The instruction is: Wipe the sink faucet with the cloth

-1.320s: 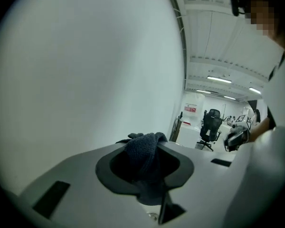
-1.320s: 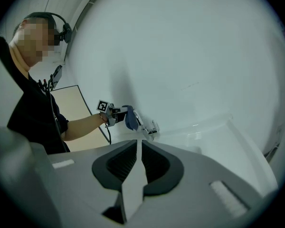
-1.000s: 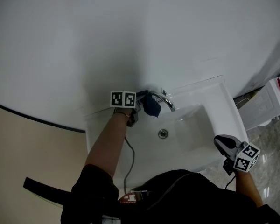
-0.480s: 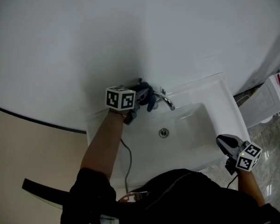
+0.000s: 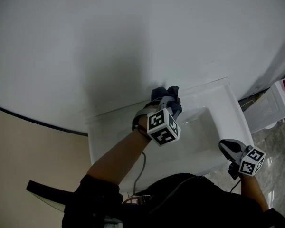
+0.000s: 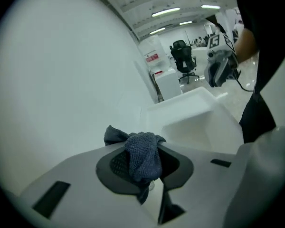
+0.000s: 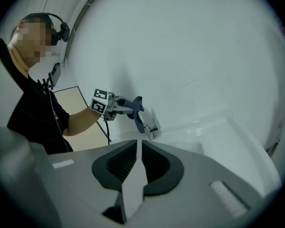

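Left of your left jaws and ahead, a plain white wall [image 6: 61, 80] fills the view. Far beyond them to the right, a black office chair [image 6: 183, 61] stands by white cabinets [image 6: 167, 83] under ceiling strip lights [image 6: 165, 12]. Glossy stone floor [image 5: 279, 144] lies beneath your right jaws.

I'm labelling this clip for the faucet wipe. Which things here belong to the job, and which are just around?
In the job: cloth, clamped in the left gripper; faucet; sink.
Just around: right gripper, shut and empty; office chair; white cabinet.
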A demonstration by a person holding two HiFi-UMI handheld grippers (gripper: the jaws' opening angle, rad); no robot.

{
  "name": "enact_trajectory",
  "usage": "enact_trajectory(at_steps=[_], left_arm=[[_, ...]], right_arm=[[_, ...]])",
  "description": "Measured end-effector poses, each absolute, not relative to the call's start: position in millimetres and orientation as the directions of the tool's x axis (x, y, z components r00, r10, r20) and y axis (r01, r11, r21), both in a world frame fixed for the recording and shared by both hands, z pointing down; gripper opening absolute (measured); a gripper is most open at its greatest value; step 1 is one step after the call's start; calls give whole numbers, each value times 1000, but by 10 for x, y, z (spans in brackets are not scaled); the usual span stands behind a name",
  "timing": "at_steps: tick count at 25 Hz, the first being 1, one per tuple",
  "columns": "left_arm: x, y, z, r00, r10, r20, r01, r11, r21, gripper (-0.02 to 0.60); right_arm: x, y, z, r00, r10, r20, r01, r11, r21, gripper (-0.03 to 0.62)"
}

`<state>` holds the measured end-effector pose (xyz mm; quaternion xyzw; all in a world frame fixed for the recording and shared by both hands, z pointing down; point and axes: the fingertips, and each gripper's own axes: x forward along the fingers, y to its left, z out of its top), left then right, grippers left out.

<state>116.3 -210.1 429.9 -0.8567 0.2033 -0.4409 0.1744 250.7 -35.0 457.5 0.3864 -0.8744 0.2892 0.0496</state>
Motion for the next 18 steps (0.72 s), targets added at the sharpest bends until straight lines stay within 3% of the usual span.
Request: enact_trajectory(at_steps=[8, 11, 13, 15, 18], left_arm=[[1466, -1651, 5121, 486, -460, 743, 54, -833, -551, 75], [1258, -1760, 5648, 417, -454, 787, 43, -855, -516, 75], [917, -1984, 5871, 397, -443, 803, -89, -890, -447, 75], [542, -2171, 5885, 460, -417, 784, -318, -902, -293, 75], [23, -2568, 5662, 598, -469, 650, -657, -751, 62, 75]], right_arm=[[2507, -382, 4637, -690, -633, 350, -714, 518, -471, 34], [2503, -403, 4640, -686, -631, 361, -719, 516, -465, 34], [2497, -405, 4658, -683, -631, 369, -724, 514, -461, 34], [2494, -402, 4697, -678, -632, 376, -728, 504, -465, 34], [2488, -452, 4738, -679, -629, 377, -724, 489, -487, 34]])
